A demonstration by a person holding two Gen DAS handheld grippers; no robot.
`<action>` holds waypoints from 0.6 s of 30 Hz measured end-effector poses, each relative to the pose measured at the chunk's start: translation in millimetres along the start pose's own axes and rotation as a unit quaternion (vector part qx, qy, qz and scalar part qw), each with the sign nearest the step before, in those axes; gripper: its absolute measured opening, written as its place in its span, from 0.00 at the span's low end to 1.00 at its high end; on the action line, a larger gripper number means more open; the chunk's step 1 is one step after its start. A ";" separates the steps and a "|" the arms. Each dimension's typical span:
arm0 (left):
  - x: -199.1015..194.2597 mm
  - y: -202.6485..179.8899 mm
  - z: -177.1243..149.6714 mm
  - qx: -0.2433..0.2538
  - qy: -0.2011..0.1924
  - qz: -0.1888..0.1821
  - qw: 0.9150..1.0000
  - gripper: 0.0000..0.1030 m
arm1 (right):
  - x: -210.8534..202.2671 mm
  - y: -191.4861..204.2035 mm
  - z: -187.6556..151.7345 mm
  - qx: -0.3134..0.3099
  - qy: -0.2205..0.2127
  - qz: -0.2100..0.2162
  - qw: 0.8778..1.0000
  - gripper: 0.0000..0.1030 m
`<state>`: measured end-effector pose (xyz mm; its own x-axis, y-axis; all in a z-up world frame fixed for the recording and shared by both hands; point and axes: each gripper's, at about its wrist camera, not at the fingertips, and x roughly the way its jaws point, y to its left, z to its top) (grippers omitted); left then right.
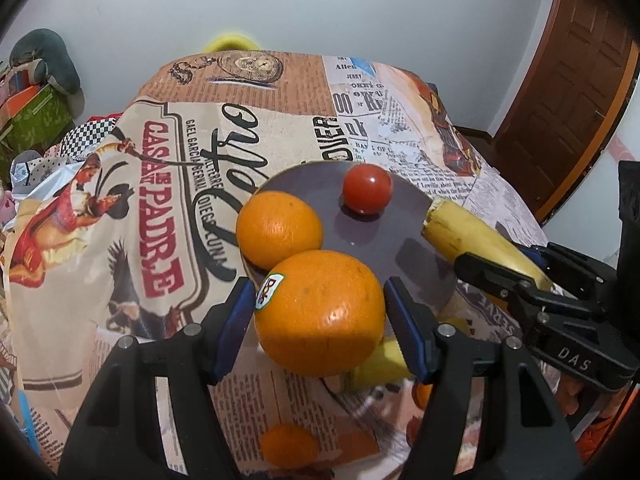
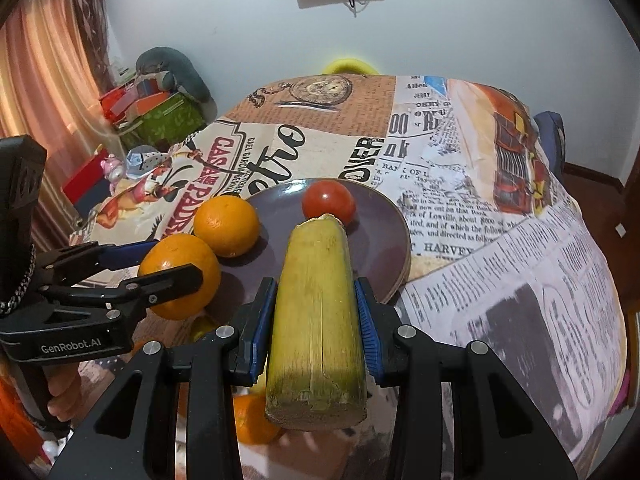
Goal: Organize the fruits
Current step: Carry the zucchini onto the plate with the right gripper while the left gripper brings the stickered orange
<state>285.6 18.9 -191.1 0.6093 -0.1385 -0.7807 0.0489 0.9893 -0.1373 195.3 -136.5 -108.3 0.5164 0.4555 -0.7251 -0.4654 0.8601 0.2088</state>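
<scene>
Left wrist view: your left gripper [image 1: 320,312] has its fingers clamped on an orange [image 1: 319,312], low centre, over the plate [image 1: 384,240] rim. Your right gripper [image 2: 316,320] grips the yellow stalk piece [image 2: 316,320], centre frame.

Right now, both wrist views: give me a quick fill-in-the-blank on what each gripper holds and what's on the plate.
1. The left gripper is shut on an ____ with a sticker.
2. The right gripper is shut on a yellow ____.
3. On the purple plate, beside the loose orange, sits a red ____.

Missing words: orange; banana; tomato
</scene>
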 end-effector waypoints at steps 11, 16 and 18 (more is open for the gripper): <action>28.3 -8.9 15.6 0.002 0.012 0.003 1.000 0.63 | 11.4 -6.9 9.6 -0.015 0.000 0.000 1.000 0.35; 28.5 -5.7 17.1 0.004 0.014 -0.005 1.000 0.63 | 17.8 -6.7 13.2 -0.021 0.004 0.002 1.000 0.35; 24.2 -4.3 16.8 0.004 0.011 -0.009 1.000 0.63 | 21.0 -5.0 15.0 -0.023 0.005 0.004 1.000 0.35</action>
<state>313.5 12.1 -199.1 0.5903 -0.1567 -0.7918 0.0654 0.9870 -0.1466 219.3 -127.8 -114.8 0.5048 0.4598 -0.7306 -0.5020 0.8449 0.1848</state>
